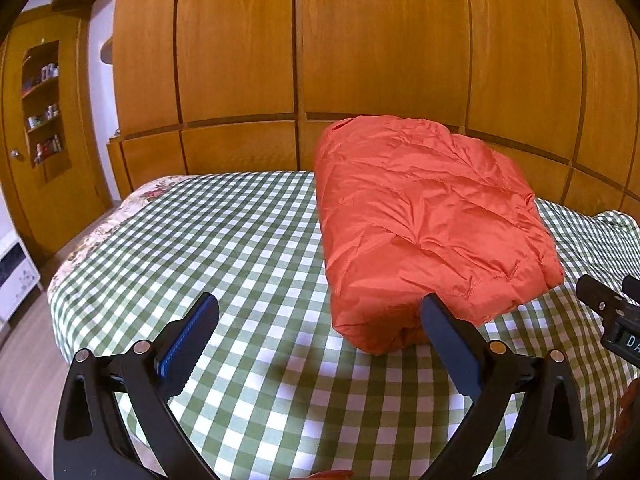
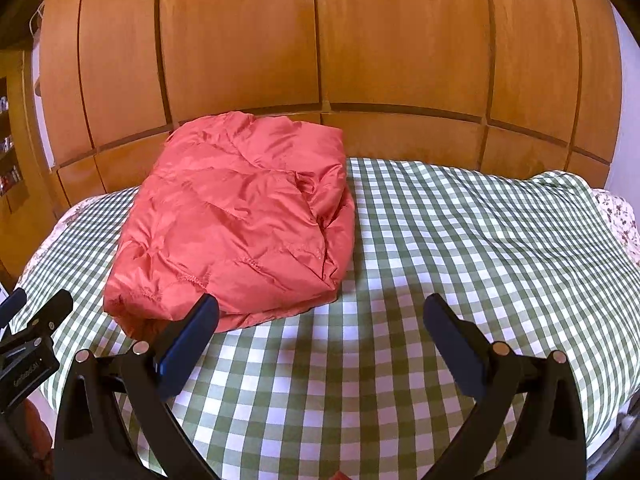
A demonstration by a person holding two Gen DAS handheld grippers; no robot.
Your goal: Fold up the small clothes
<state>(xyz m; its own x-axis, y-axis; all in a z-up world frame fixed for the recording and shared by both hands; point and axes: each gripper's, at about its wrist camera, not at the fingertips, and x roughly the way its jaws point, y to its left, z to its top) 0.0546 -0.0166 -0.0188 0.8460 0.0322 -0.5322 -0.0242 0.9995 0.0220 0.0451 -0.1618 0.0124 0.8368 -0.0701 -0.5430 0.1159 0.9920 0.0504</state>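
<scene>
Orange puffer jacket (image 1: 428,224) lies folded into thick bundle on green-checked bedspread (image 1: 240,248), toward far side, wooden wardrobe doors (image 1: 380,40) behind. Left gripper (image 1: 320,312) hovers near edge of bed, fingers spread wide, nothing between — right finger overlaps jacket's near corner in view, contact unclear. Right gripper (image 2: 320,312) likewise spread and empty, jacket to its left. Shelf niche (image 1: 42,108) at far left.

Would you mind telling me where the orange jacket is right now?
The jacket lies folded on the checked bedcover before the wooden wardrobe, right of centre in the left view, left of centre in the right.
</scene>
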